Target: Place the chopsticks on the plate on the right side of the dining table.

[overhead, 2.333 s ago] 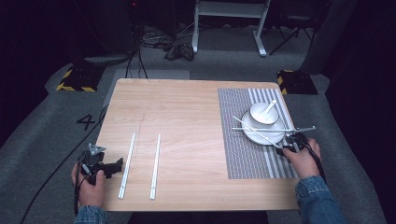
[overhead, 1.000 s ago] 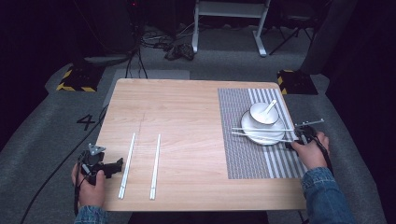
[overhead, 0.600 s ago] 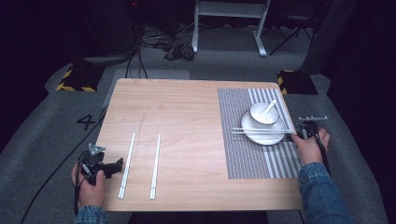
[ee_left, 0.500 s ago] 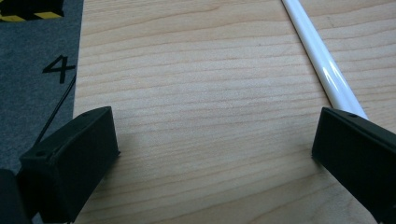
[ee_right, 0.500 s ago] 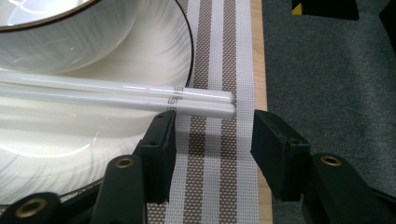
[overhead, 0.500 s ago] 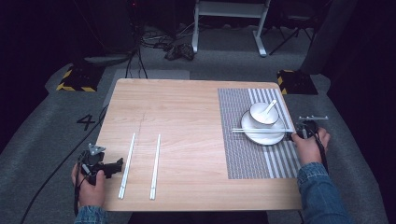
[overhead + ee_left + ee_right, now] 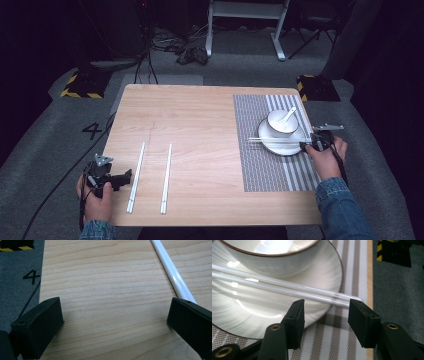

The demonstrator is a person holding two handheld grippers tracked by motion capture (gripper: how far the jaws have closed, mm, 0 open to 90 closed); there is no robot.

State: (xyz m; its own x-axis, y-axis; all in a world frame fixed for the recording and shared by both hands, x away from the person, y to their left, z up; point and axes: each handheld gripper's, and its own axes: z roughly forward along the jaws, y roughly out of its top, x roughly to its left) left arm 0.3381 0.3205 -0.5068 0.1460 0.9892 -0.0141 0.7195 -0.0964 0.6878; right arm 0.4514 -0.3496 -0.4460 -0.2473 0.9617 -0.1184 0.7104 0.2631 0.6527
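Observation:
A white plate (image 7: 272,145) holds a white bowl (image 7: 281,121) with a spoon (image 7: 289,114) on the striped placemat (image 7: 260,170) at the right. A pair of white chopsticks (image 7: 272,139) lies across the plate's near side. In the right gripper view these chopsticks (image 7: 287,287) end just past my jaw tips. My right gripper (image 7: 306,144) (image 7: 325,312) stands open at the plate's right rim. Two more white chopsticks (image 7: 136,176) (image 7: 166,176) lie apart on bare wood at the front left. My left gripper (image 7: 124,177) (image 7: 112,320) is wide open beside the left chopstick (image 7: 172,275).
The wooden table (image 7: 200,120) ends just right of the placemat, close to my right hand. Grey floor with a painted 4 (image 7: 93,131) lies to the left. Yellow-black blocks (image 7: 80,85) and a white stand's legs (image 7: 245,30) sit beyond the far edge.
The right gripper has drawn back a little to the right and let go of the chopstick pair, which now lies level across the plate. The left gripper has not moved.

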